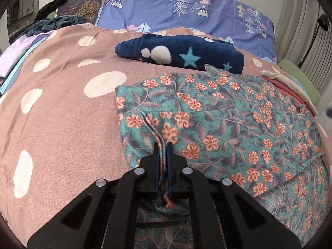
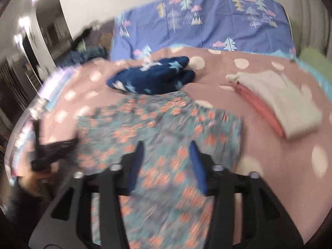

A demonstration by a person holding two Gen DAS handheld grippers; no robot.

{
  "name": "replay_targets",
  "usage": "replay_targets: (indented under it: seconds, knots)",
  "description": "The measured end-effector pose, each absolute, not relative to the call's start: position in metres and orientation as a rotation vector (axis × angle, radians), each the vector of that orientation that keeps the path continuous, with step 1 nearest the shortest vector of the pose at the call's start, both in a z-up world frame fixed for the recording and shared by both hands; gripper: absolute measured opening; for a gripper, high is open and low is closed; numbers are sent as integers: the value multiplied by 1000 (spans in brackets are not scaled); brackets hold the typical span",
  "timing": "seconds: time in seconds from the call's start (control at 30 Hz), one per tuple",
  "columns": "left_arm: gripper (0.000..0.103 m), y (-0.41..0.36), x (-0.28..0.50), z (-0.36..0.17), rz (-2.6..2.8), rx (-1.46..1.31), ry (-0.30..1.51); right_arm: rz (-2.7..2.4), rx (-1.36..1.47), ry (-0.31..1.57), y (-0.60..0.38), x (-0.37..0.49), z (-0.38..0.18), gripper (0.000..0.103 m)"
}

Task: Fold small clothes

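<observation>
A bed fills both views, covered by a pinkish-brown spread (image 1: pixel 62 124) with pale dots. A purple pillow (image 1: pixel 186 6) printed with trees stands at its head against a light wall, and a doorway opens on the left in the right wrist view. A navy star blanket (image 1: pixel 180 56) lies bunched near the pillow. A folded grey garment (image 2: pixel 280 103) rests on a pink one (image 2: pixel 263 108) toward the right side.

A teal floral garment (image 1: pixel 217 114) lies spread on the bed below the blanket. The left gripper (image 1: pixel 163 145) is closed tight on a pinched fold of its near edge. The right gripper (image 2: pixel 167 145) hangs above the same cloth, jaws apart, nothing between them; that view is blurred.
</observation>
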State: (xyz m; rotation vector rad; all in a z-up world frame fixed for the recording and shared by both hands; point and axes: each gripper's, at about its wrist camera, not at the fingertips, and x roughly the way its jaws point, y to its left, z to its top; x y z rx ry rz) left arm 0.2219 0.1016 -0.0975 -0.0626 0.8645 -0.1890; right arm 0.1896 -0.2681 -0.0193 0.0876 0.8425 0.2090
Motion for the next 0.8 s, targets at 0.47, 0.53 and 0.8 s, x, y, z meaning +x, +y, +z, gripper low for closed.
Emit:
replay_targets:
  seconds: [0.47, 0.53, 0.8]
  knots:
    - [6, 104, 221, -99, -194, -74, 856, -10, 246, 865, -338, 238, -56, 17]
    - [6, 103, 221, -99, -191, -68, 857, -1, 288, 905, -349, 239, -64, 17]
    - [7, 103, 220, -98, -189, -64, 852, -19, 366, 913, -363, 247, -85, 5]
